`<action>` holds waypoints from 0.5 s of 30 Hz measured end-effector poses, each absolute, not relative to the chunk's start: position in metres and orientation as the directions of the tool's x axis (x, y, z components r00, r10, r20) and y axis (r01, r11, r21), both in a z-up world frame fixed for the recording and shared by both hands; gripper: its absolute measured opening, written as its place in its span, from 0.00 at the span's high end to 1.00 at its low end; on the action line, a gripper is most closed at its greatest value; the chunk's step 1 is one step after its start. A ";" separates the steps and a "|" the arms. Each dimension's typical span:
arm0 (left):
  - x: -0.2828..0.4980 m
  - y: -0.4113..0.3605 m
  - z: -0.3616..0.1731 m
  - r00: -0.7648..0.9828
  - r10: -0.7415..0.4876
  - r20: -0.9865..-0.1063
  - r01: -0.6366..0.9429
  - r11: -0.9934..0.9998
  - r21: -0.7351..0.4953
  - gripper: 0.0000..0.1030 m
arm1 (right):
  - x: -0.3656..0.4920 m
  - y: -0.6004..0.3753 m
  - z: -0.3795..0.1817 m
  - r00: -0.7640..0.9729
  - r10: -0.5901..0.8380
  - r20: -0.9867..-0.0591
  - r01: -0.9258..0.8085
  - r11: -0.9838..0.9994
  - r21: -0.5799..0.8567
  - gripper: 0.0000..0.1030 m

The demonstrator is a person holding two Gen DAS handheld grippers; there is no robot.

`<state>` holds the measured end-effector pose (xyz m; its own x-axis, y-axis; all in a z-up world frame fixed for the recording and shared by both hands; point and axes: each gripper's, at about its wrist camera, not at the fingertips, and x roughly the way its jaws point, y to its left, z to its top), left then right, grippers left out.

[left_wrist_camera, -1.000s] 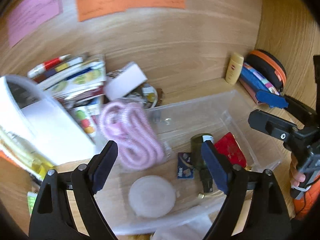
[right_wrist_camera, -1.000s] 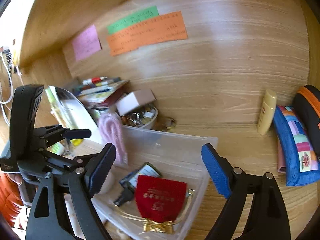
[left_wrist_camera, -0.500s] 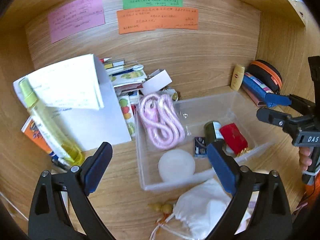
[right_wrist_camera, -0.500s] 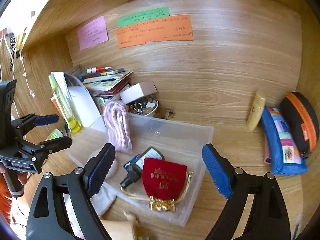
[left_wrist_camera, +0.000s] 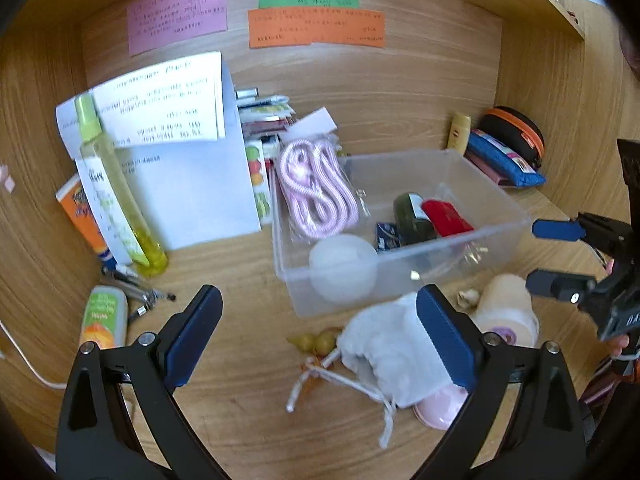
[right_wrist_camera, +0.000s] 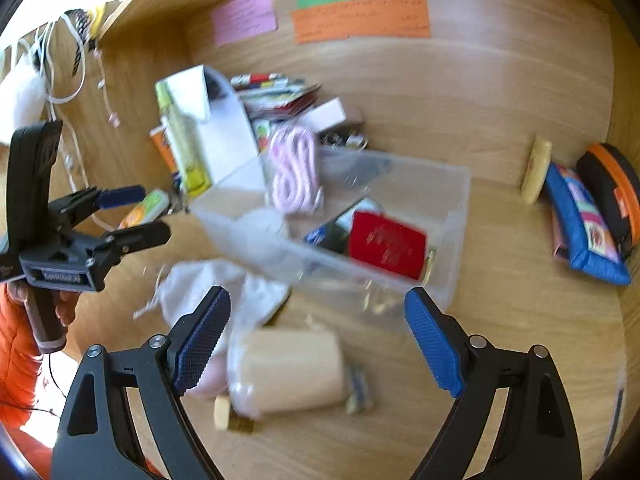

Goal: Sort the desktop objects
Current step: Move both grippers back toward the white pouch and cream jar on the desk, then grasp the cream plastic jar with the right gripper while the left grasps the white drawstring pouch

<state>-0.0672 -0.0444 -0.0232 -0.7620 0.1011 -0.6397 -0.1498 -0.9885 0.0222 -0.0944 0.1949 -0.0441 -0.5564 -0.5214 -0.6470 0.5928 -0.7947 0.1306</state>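
A clear plastic bin (left_wrist_camera: 500, 216) on the wooden desk holds a pink coiled cable (left_wrist_camera: 316, 188), a white round lid (left_wrist_camera: 344, 264), a dark bottle (left_wrist_camera: 408, 212) and a red pouch (left_wrist_camera: 446, 216). In front of the bin lie a white drawstring bag (left_wrist_camera: 392, 348), a cream cylinder (left_wrist_camera: 506, 308) and a small gourd charm (left_wrist_camera: 316, 340). My left gripper (left_wrist_camera: 318, 320) hangs open above the bag and the bin's near wall, holding nothing. My right gripper (right_wrist_camera: 318, 328) is open over the cream cylinder (right_wrist_camera: 292, 368), clear of it. The bin (right_wrist_camera: 456, 216) lies beyond.
A yellow spray bottle (left_wrist_camera: 116, 196) leans on folded papers (left_wrist_camera: 180, 160) at the left, with an orange tube (left_wrist_camera: 102, 316) and a small tripod nearby. Pencil cases (left_wrist_camera: 504, 156) and a lotion bottle (left_wrist_camera: 458, 132) fill the right corner. Sticky notes (left_wrist_camera: 316, 28) hang on the back wall.
Both grippers have pulled back from the bin toward the desk's front. The bag, cylinder and charm have come into view. The left jaws have spread a little wider.
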 end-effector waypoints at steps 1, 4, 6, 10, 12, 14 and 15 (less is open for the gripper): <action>-0.065 -0.044 -0.026 -0.761 0.103 -0.641 -0.152 -0.988 0.021 0.04 | -0.090 0.194 -0.049 -0.548 -0.521 -0.654 0.595 -0.793 0.132 0.15; -0.059 -0.042 -0.033 -0.755 0.113 -0.646 -0.157 -0.987 0.011 0.04 | -0.082 0.192 -0.061 -0.527 -0.514 -0.677 0.600 -0.789 0.131 0.15; -0.055 -0.040 -0.037 -0.751 0.119 -0.649 -0.159 -0.987 0.002 0.04 | -0.080 0.189 -0.072 -0.515 -0.498 -0.698 0.597 -0.792 0.124 0.15; -0.051 -0.036 -0.042 -0.747 0.132 -0.652 -0.163 -0.987 -0.014 0.04 | -0.082 0.185 -0.086 -0.497 -0.476 -0.726 0.590 -0.798 0.120 0.15; -0.050 -0.033 -0.045 -0.743 0.138 -0.655 -0.166 -0.986 -0.020 0.04 | -0.081 0.182 -0.089 -0.496 -0.477 -0.726 0.597 -0.794 0.114 0.17; -0.050 -0.030 -0.049 -0.735 0.151 -0.661 -0.174 -0.984 -0.031 0.04 | -0.080 0.179 -0.092 -0.501 -0.474 -0.724 0.599 -0.794 0.105 0.17; -0.051 -0.029 -0.051 -0.729 0.159 -0.665 -0.177 -0.983 -0.042 0.04 | -0.079 0.178 -0.092 -0.511 -0.469 -0.720 0.596 -0.797 0.097 0.18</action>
